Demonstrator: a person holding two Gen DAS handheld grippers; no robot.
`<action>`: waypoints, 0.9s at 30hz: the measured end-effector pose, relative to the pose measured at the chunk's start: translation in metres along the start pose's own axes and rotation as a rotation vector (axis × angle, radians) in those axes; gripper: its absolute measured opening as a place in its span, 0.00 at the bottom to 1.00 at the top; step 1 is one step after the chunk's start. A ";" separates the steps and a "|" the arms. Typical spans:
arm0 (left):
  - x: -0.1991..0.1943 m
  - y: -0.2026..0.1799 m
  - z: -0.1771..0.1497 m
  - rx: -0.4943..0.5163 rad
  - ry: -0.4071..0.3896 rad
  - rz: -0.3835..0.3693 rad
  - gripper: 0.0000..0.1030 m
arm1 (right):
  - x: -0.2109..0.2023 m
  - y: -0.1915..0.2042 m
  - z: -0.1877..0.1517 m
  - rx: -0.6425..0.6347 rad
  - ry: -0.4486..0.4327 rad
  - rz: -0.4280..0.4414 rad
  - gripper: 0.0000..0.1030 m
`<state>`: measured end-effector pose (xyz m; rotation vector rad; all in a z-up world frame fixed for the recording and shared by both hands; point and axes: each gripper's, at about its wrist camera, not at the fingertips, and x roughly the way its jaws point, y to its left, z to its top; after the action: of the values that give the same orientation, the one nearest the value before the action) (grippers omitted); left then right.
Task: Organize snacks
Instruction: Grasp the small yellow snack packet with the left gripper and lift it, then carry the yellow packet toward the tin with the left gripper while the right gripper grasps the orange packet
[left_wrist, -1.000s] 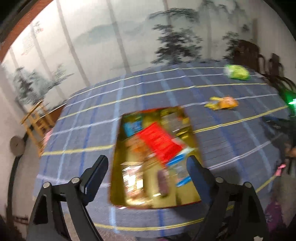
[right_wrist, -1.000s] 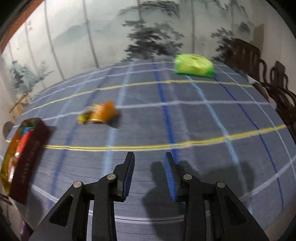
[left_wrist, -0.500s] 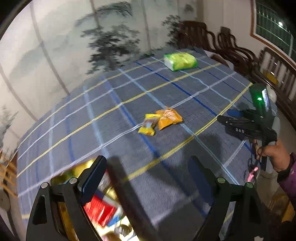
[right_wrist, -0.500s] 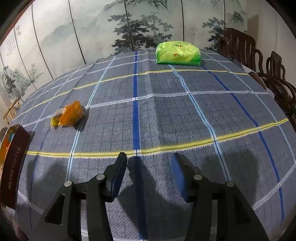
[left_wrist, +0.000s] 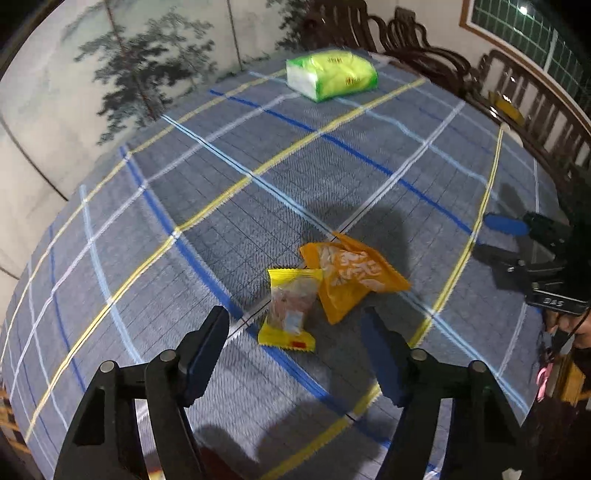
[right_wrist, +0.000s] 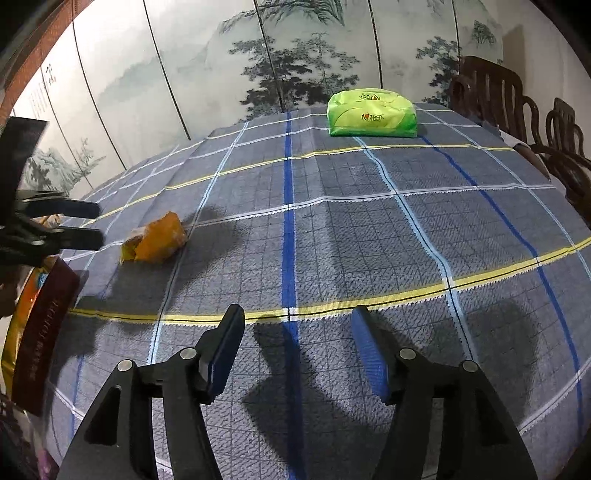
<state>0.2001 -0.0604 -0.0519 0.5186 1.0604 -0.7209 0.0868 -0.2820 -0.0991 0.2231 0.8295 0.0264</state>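
Two snack packets lie together on the blue checked tablecloth: a yellow one and an orange one, which overlaps it. My left gripper hangs over them pointing steeply down. Its jaws are closing, the yellow packet lies between the fingers, and the pads do not touch it. In the right wrist view the orange packet sits at mid left with the left gripper beside it. My right gripper hovers over bare cloth, its jaws opening with nothing between them. It also shows at the edge of the left wrist view.
A maroon and gold snack tin with packets inside stands at the table's left edge. A green tissue pack lies at the far side. Dark wooden chairs ring the table on the right. A painted screen stands behind.
The left gripper swung away from over the tin, came down over the two packets, and its jaws narrowed. The right gripper's jaws widened from nearly shut.
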 end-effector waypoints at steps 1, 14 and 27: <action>0.004 0.002 0.002 0.006 0.007 0.000 0.66 | 0.000 0.001 0.000 -0.003 0.000 0.002 0.59; 0.039 0.010 0.004 -0.014 0.114 -0.097 0.21 | 0.001 0.001 0.000 -0.004 -0.001 0.028 0.60; -0.072 -0.037 -0.085 -0.465 -0.071 -0.083 0.21 | 0.000 0.003 0.000 -0.006 0.008 0.055 0.61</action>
<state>0.1007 -0.0058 -0.0219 0.0496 1.1428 -0.5356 0.0870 -0.2788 -0.0982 0.2401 0.8308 0.0812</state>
